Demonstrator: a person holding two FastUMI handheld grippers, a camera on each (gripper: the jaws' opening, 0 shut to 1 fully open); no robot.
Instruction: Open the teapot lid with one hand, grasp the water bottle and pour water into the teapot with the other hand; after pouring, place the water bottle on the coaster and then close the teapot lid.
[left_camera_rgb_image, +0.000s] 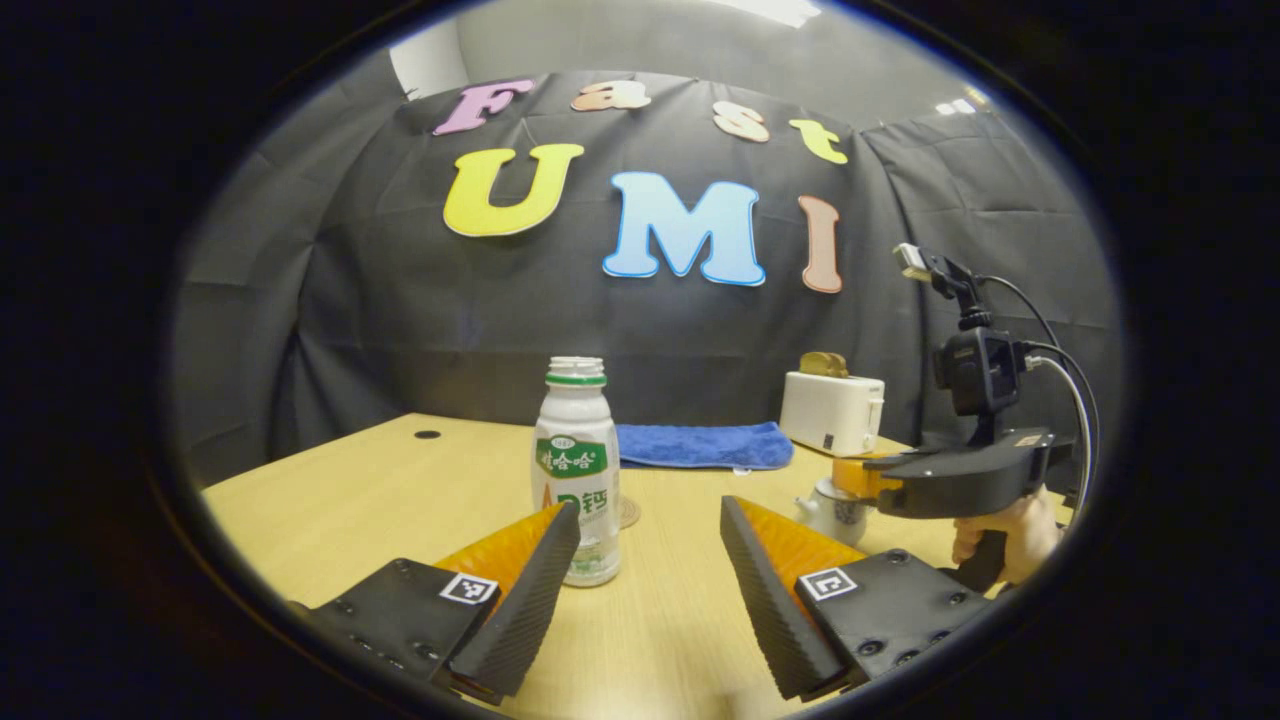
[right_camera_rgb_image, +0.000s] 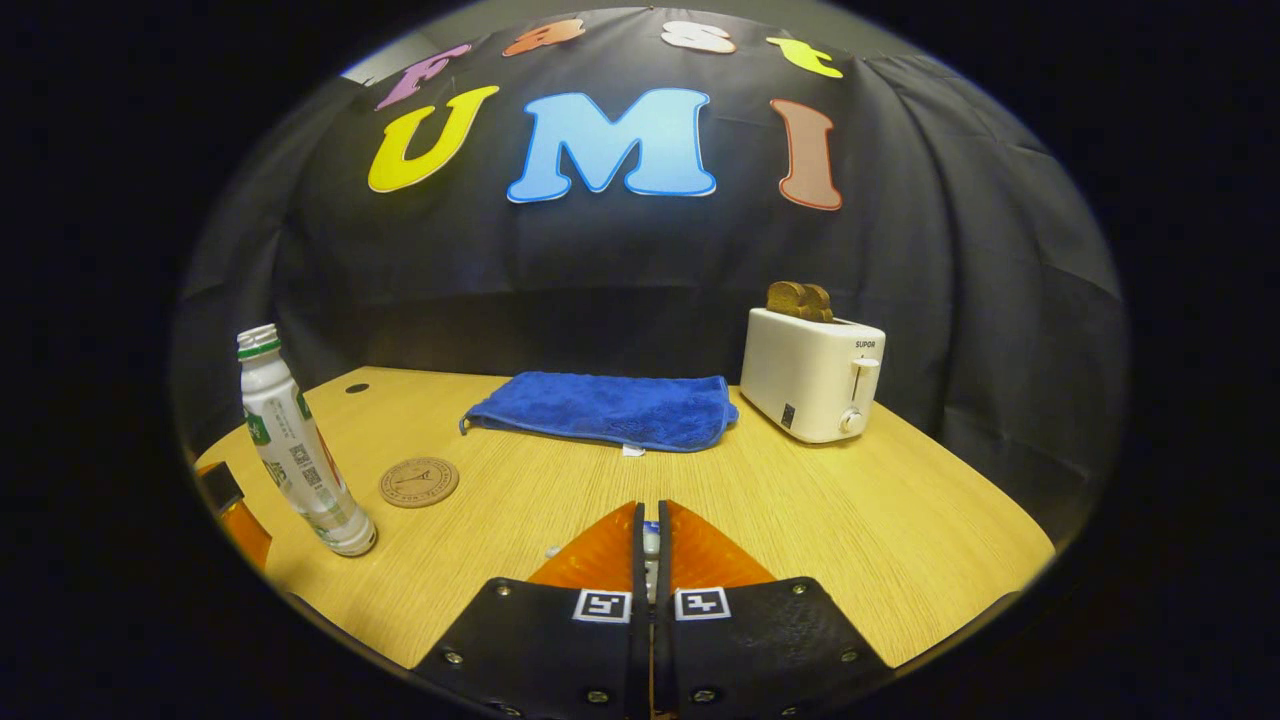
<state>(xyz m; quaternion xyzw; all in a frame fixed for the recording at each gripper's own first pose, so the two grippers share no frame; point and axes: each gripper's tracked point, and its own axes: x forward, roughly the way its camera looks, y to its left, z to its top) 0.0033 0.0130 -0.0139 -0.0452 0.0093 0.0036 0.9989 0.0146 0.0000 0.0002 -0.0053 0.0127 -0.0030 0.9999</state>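
Observation:
A white water bottle (left_camera_rgb_image: 577, 470) with a green label stands uncapped on the wooden table (left_camera_rgb_image: 380, 490), just beyond my left gripper (left_camera_rgb_image: 650, 505). That gripper is open, and the bottle is in front of its left finger, not between the two. A round cork coaster (left_camera_rgb_image: 629, 512) lies right behind the bottle. In the right gripper view the bottle (right_camera_rgb_image: 300, 450) and coaster (right_camera_rgb_image: 419, 482) sit at the left. My right gripper (right_camera_rgb_image: 650, 512) is shut on a small white knob, the teapot lid (right_camera_rgb_image: 651, 542). In the left gripper view it (left_camera_rgb_image: 858, 478) sits on top of the white teapot (left_camera_rgb_image: 828, 510).
A folded blue cloth (right_camera_rgb_image: 610, 408) lies at the back of the table. A white toaster (right_camera_rgb_image: 812, 372) with toast in it stands at the back right. A hand (left_camera_rgb_image: 1010, 530) holds the right gripper's handle. The table edge runs close on the right.

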